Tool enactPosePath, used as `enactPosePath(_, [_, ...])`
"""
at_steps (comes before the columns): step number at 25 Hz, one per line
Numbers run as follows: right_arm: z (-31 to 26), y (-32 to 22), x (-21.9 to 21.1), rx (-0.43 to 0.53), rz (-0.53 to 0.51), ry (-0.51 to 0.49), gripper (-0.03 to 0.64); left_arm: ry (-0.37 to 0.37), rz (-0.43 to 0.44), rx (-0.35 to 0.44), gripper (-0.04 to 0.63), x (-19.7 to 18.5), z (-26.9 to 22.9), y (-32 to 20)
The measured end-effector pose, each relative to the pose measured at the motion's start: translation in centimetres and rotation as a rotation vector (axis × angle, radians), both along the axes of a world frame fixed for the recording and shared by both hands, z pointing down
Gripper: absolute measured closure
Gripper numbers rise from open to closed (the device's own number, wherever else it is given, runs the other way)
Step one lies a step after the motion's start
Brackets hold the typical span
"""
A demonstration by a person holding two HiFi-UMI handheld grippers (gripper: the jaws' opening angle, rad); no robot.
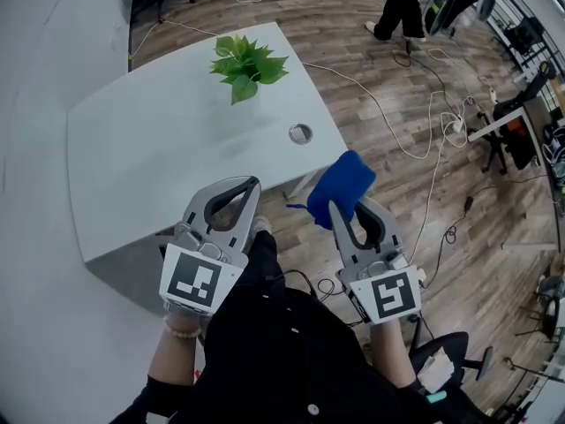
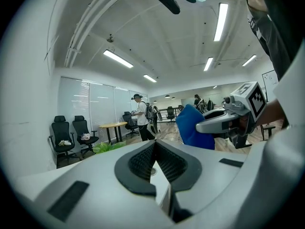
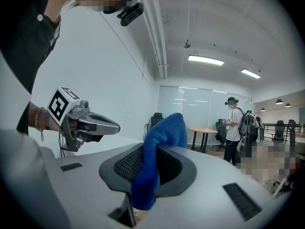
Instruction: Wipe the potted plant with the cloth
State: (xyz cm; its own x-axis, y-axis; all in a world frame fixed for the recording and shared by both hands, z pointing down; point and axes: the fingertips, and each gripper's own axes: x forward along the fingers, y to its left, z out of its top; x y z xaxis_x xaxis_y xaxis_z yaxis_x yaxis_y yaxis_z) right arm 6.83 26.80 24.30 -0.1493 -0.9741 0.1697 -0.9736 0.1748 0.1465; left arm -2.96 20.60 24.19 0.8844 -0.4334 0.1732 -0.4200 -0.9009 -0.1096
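Observation:
A small green potted plant stands near the far edge of the white table; in the left gripper view its leaves peek over the gripper body. My right gripper is shut on a blue cloth, held off the table's right corner over the floor; the cloth stands up between the jaws. My left gripper is shut and empty, at the table's near edge. Each gripper shows in the other's view, the left gripper and the right gripper.
A round cable grommet sits in the table near its right edge. Cables trail over the wooden floor. A person stands at the far side. Office chairs and a small table line the glass wall.

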Motion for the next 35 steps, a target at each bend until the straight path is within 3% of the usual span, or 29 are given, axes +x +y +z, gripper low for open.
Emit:
enactPosePath(21, [-0.2,-17.2,2.3,-0.057,-0.096,0.034,0.522,0.011,-0.093,0.001,0.581,1.4,0.3,-17.4])
enactPosePath(35, [3.1,-24.1,2.6,-0.138,-0.154,0.047,0.522,0.048,-0.231,-0.071,0.581,-0.9,3.8,-25.0])
